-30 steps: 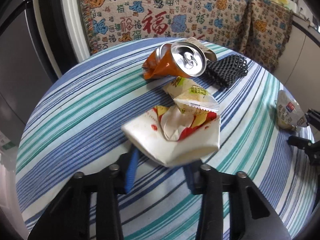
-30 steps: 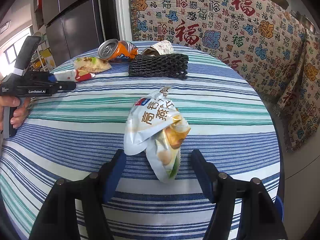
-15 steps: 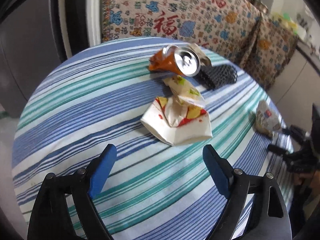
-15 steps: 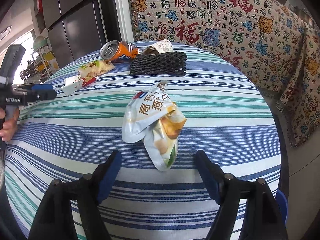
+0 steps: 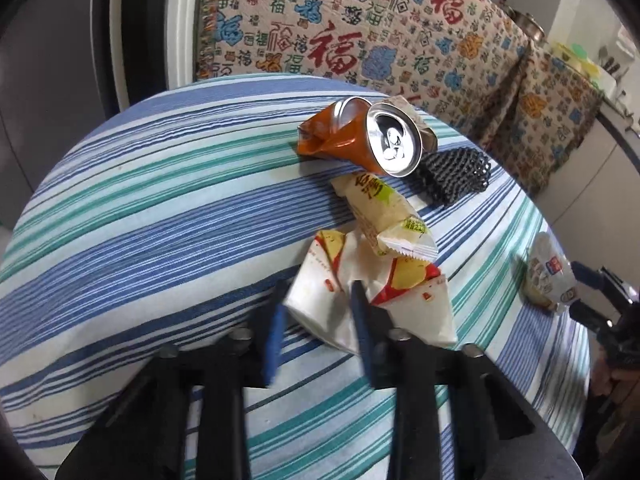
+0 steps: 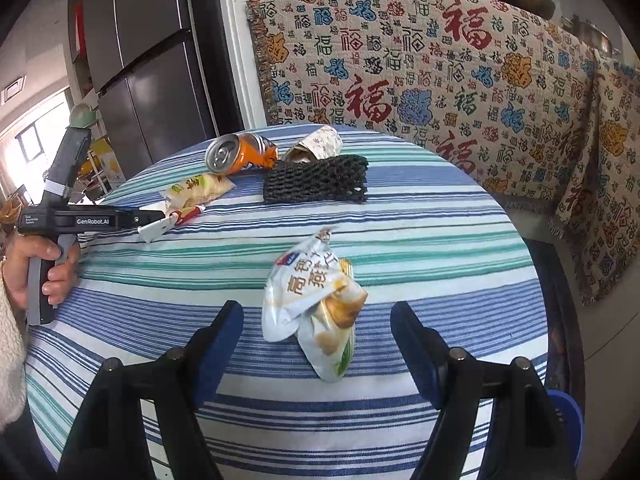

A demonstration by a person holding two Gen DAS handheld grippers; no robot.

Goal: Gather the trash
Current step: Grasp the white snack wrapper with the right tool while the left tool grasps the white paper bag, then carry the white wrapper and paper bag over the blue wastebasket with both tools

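Note:
On the striped round table (image 5: 140, 208) lie a crushed orange can (image 5: 360, 140), a yellow snack wrapper (image 5: 384, 208), a white and red paper wrapper (image 5: 320, 292) and a black foam net (image 5: 452, 176). My left gripper (image 5: 318, 312) has its blue fingers closing around the near edge of the white wrapper; they are blurred. My right gripper (image 6: 316, 320) is open, with a white snack bag (image 6: 316, 292) lying between its fingers. The left gripper also shows in the right wrist view (image 6: 156, 224), at the white wrapper (image 6: 160, 228).
A patterned cloth (image 6: 440, 80) covers furniture behind the table. A dark fridge (image 6: 152, 64) stands at the back left. A crumpled paper cup (image 6: 316, 146) lies behind the net. A blue bin rim (image 6: 568, 412) shows below the table's right edge.
My left gripper opened wide and drew back, then moved in again, and its fingers are closing on the white wrapper. The right gripper stayed open around the snack bag.

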